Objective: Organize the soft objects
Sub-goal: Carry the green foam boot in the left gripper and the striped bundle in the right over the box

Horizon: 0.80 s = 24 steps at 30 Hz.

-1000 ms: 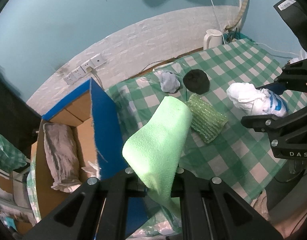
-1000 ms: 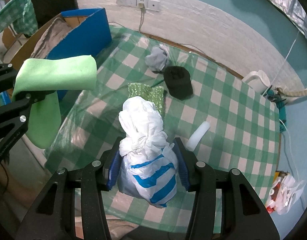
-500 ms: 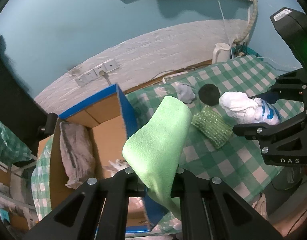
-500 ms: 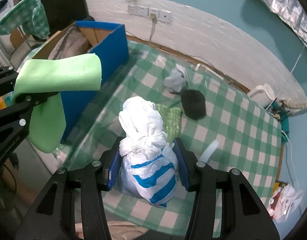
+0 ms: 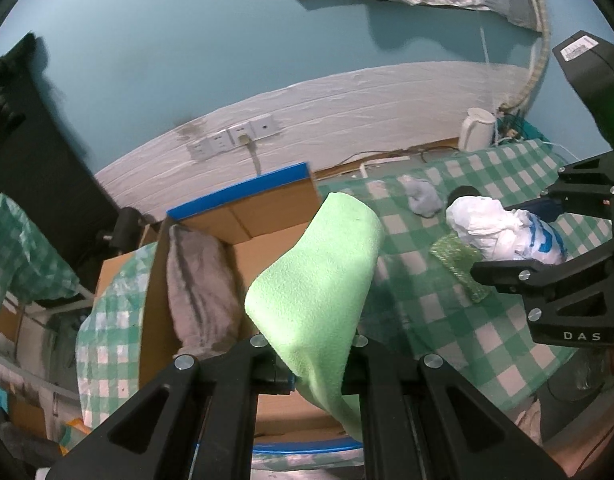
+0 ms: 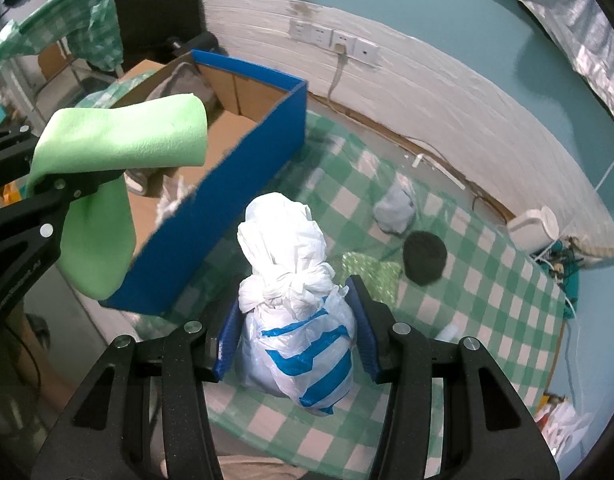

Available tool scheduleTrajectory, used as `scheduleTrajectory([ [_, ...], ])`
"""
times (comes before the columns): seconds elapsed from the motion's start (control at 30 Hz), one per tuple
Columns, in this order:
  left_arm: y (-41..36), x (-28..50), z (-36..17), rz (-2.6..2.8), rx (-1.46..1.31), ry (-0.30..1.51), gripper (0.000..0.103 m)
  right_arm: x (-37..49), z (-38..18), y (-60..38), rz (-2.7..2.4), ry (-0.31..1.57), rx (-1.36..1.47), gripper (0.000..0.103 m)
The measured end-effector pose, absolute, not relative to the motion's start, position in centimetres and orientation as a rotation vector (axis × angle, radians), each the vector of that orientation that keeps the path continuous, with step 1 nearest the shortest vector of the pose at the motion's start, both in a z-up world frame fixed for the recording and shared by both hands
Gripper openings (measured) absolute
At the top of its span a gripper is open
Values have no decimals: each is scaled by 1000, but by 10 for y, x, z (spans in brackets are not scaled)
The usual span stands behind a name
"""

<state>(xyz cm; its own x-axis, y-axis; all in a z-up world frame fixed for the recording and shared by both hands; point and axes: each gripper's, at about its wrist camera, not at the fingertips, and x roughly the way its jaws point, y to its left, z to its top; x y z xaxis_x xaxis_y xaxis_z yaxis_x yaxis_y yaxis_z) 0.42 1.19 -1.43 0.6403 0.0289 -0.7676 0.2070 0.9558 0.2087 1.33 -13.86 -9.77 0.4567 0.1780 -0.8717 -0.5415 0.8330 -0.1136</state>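
Observation:
My left gripper (image 5: 313, 354) is shut on a folded light green cloth (image 5: 319, 276) and holds it in the air above the near side of an open cardboard box with blue outer walls (image 5: 267, 220). The cloth also shows in the right wrist view (image 6: 119, 152), over the box (image 6: 243, 168). My right gripper (image 6: 295, 320) is shut on a knotted white plastic bag with blue stripes (image 6: 295, 304), held above the green checked tablecloth (image 6: 487, 320). The bag shows in the left wrist view (image 5: 503, 232) too.
A grey towel (image 5: 195, 280) lies inside the box at its left. On the table lie a green sparkly pad (image 6: 373, 276), a black cloth (image 6: 425, 256) and a grey-blue cloth (image 6: 395, 212). A white kettle (image 6: 535, 228) stands by the wall.
Both grippers have moved left toward the box with their loads. The green cloth now hangs over the box opening instead of over the table.

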Motion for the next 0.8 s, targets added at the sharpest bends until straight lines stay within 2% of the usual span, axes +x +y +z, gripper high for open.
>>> scheduleTrajectory([
  [0.8,109,20,-38,68,220,923,9,38,-108,-18,578,1026,-512,49],
])
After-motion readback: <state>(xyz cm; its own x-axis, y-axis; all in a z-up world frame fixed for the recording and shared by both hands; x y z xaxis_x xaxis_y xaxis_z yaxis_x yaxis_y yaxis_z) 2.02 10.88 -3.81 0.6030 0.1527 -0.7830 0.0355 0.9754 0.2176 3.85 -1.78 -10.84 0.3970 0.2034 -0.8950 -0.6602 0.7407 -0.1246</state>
